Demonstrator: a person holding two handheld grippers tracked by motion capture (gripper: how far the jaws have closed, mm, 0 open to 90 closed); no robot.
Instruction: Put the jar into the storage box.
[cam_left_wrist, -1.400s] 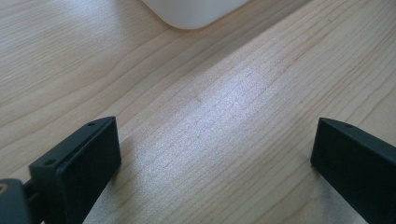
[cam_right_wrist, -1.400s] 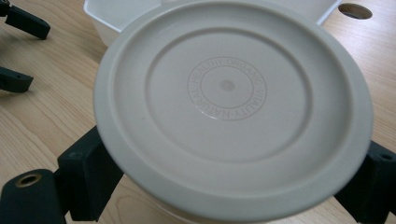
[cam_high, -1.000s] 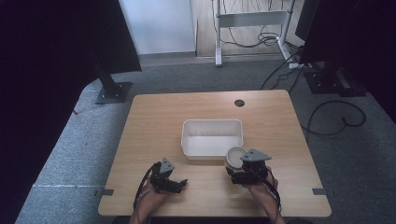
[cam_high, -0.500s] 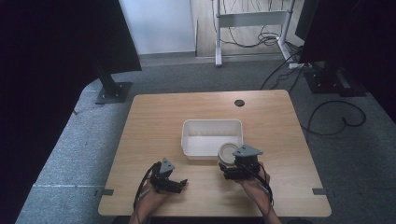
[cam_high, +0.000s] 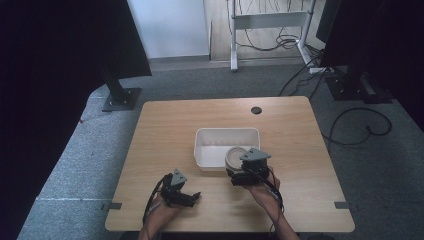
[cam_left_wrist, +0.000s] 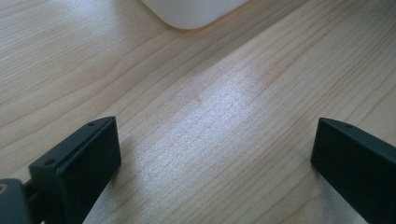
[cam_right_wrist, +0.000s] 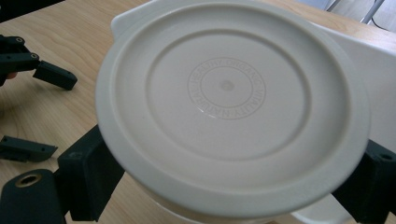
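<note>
A round cream tub with a lid (cam_right_wrist: 229, 93) is clamped between the jaws of my right gripper (cam_high: 239, 170), which is shut on its sides. In the high view the tub (cam_high: 235, 156) hangs at the near right corner of the white rectangular bin (cam_high: 210, 137); whether it touches the rim I cannot tell. My left gripper (cam_high: 190, 197) rests low on the table at the near left, open, with only bare wood between its jaws (cam_left_wrist: 215, 158). From the right gripper view the left gripper (cam_right_wrist: 39, 112) appears at the far left.
The wooden table (cam_high: 165, 125) has a round black cable hole (cam_high: 256, 110) at the back. Dark screen stands flank it on the carpet. A corner of the bin (cam_left_wrist: 196, 11) lies just ahead of the left gripper.
My right gripper has carried the tub left and away from the person, up to the bin's near right corner. The left gripper has stayed put.
</note>
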